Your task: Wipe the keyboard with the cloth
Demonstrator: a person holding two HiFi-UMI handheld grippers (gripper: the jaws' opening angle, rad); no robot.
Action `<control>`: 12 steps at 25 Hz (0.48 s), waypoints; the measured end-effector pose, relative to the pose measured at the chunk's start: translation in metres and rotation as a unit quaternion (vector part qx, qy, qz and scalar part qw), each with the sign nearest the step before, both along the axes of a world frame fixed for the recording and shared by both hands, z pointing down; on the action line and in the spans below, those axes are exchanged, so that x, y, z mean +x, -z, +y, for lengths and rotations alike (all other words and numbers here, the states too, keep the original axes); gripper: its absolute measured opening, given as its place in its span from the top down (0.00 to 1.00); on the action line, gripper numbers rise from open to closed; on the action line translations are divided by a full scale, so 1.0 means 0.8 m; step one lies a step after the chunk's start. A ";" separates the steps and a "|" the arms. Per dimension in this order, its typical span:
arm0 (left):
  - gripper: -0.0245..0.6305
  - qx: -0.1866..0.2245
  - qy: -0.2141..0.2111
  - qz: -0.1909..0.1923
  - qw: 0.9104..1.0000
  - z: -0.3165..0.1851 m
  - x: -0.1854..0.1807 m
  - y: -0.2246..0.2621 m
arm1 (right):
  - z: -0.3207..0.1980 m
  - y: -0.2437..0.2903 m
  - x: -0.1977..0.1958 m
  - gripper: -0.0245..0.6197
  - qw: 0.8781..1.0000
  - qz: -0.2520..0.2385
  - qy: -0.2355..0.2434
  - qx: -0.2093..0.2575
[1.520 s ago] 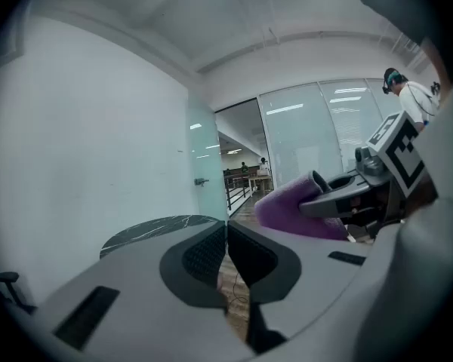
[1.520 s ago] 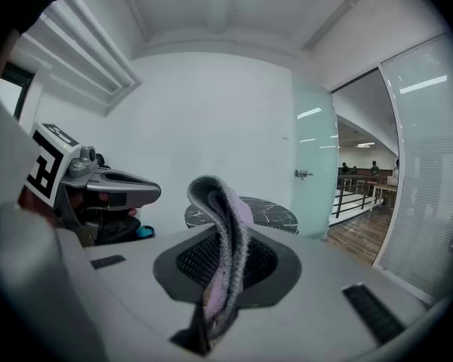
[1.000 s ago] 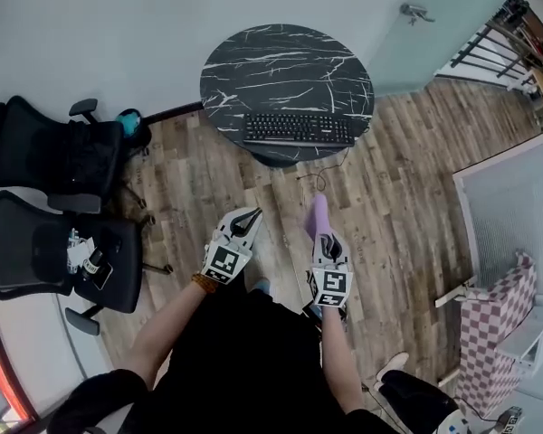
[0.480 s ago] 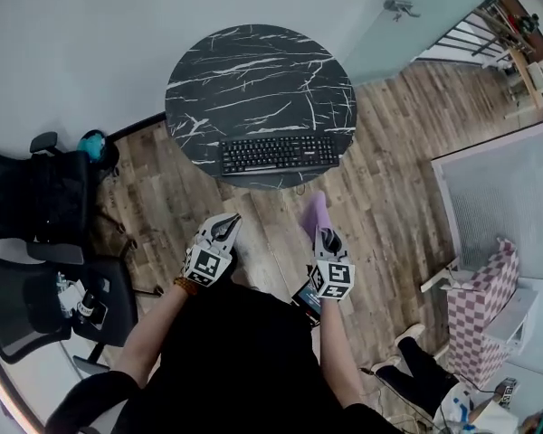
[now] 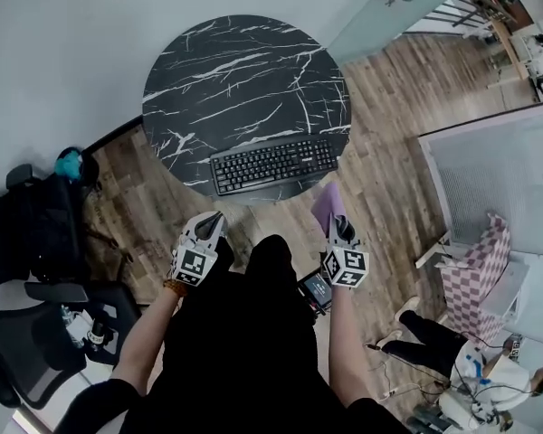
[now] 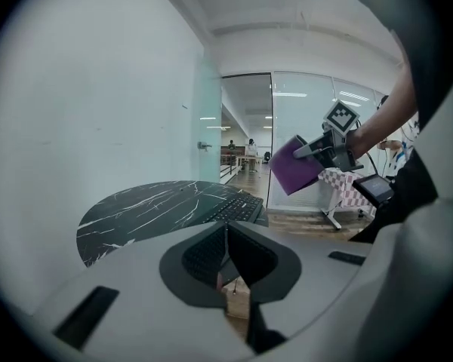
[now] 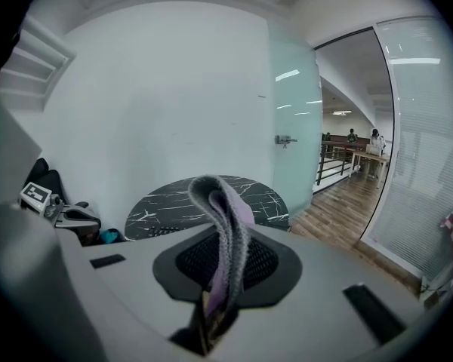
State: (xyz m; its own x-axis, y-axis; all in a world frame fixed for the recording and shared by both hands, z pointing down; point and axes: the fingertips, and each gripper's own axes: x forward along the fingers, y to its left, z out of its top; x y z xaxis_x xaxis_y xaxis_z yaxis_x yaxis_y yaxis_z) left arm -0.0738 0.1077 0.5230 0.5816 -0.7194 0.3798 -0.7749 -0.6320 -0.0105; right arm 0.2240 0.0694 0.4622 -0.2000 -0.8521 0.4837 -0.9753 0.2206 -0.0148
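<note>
Soft, even light filled the room, brightest at the ceiling strips [image 6: 291,94] beyond the far glass wall [image 6: 309,142]. Both gripper views curved hard into black round edges, and the near cloth [image 7: 225,225] sat blurred close to the lens.

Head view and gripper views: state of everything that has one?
keyboard: flat on the round table, near its front edge, untouched.
cloth: purple, held in the air, clear of the keyboard.
left gripper: shut, empty.
right gripper: shut on the cloth.
</note>
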 end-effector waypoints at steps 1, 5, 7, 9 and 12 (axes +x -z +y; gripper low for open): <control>0.93 0.000 -0.004 -0.004 1.000 -0.006 -0.003 -0.002 | -0.005 0.002 0.005 0.87 1.000 0.002 -0.005 0.002; 0.93 0.006 -0.023 -0.037 0.999 -0.035 -0.013 -0.018 | -0.037 0.003 0.025 0.87 1.000 0.011 -0.015 0.009; 0.93 0.006 -0.033 -0.054 0.998 -0.049 -0.014 -0.026 | -0.059 -0.001 0.038 0.87 1.000 0.013 -0.017 0.011; 0.93 0.004 -0.043 -0.069 0.997 -0.059 -0.014 -0.033 | -0.081 -0.009 0.051 0.87 1.000 0.011 -0.017 0.009; 0.93 -0.009 -0.039 -0.083 0.996 -0.074 -0.022 -0.047 | -0.121 -0.031 0.066 0.87 1.000 0.012 -0.011 0.003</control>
